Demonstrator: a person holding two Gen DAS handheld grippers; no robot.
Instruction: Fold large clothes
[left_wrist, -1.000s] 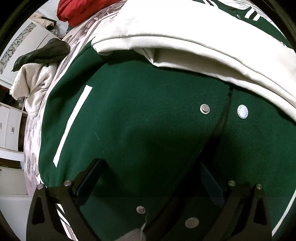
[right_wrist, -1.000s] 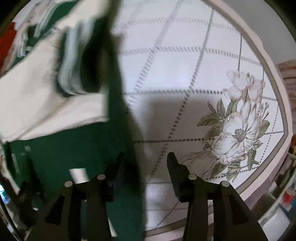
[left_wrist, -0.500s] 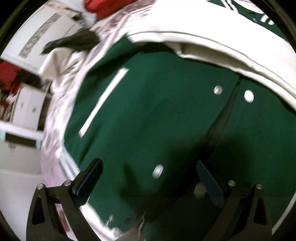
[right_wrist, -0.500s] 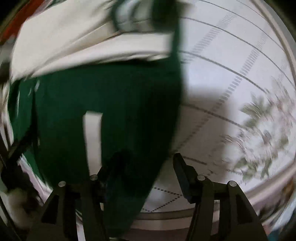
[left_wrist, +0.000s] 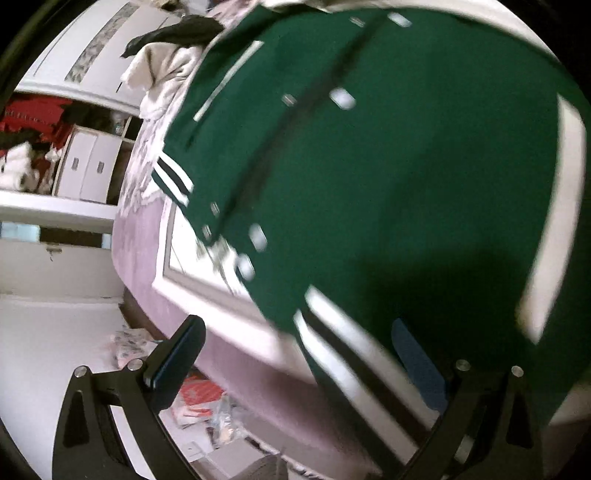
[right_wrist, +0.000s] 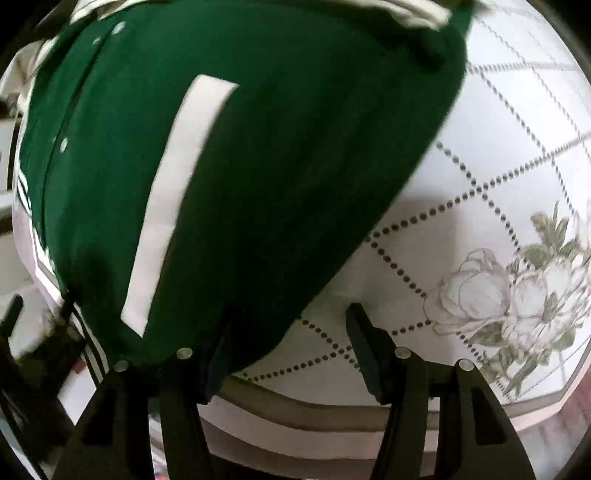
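A large green jacket (left_wrist: 388, 166) with white stripes lies spread on a bed whose pale quilted cover (right_wrist: 498, 155) carries dotted diamond lines and a printed flower (right_wrist: 517, 291) on the right. In the left wrist view the picture is smeared, but the jacket fills the upper and right part, its snap buttons (left_wrist: 341, 99) running along a dark front seam, and its striped hem (left_wrist: 343, 354) reaches toward the near edge of the bed. The left gripper (left_wrist: 299, 354) stands wide: its left finger (left_wrist: 177, 363) hangs past the bed's edge above the floor, its right finger (left_wrist: 417, 365) lies over the hem, and nothing is pinched between them. To the far left are white drawers (left_wrist: 88, 166), a heap of pale and dark clothes (left_wrist: 166, 55) on the bed's far corner, and scattered packets (left_wrist: 195, 402) on the floor. In the right wrist view the jacket covers the left and far part of the bed, with a broad white stripe (right_wrist: 173, 199) across it. The right gripper (right_wrist: 291, 347) is about half spread, its jaws having just been opening; the left finger (right_wrist: 218, 354) overlaps the jacket's near edge, the right finger (right_wrist: 369, 354) is over bare cover, and no cloth is clamped.
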